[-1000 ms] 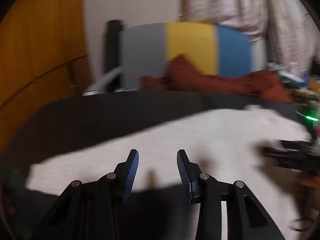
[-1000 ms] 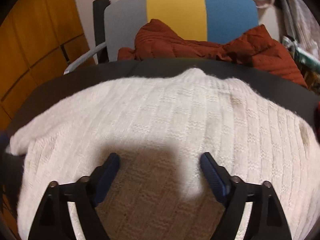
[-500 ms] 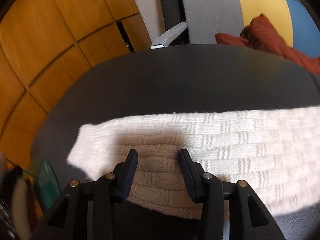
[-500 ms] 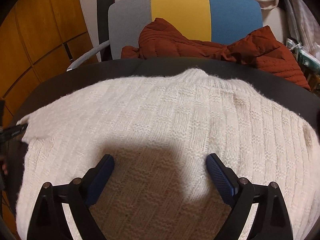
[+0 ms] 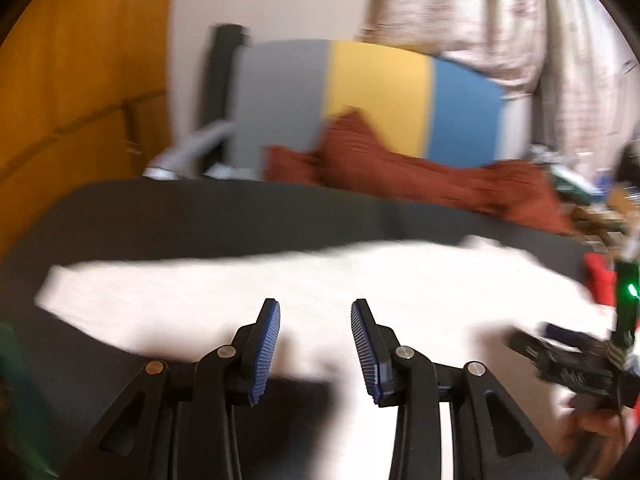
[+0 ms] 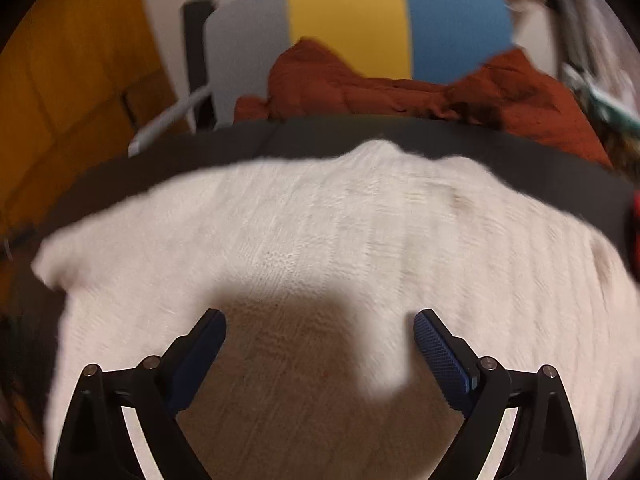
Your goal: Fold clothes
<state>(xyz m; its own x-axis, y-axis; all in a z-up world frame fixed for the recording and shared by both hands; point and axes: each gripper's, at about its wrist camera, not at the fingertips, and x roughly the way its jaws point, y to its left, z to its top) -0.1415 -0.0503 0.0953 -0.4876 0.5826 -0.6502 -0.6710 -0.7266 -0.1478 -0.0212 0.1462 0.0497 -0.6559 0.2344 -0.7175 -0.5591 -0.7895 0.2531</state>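
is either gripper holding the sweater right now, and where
Nothing is held. Left gripper and right gripper both hang open above the white sweater.

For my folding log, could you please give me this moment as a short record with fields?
garment: white knit sweater, spread flat
surface: dark table
left claw: open, holding nothing, above the sweater's near edge
right claw: open wide, holding nothing, over the sweater
behind table: chair with rust-red jacket
image quality: left view motion-blurred

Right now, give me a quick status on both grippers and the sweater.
Left gripper open, empty. Right gripper open wide above the white sweater. Sweater spread flat on black table, unfolded. Nothing blocking.
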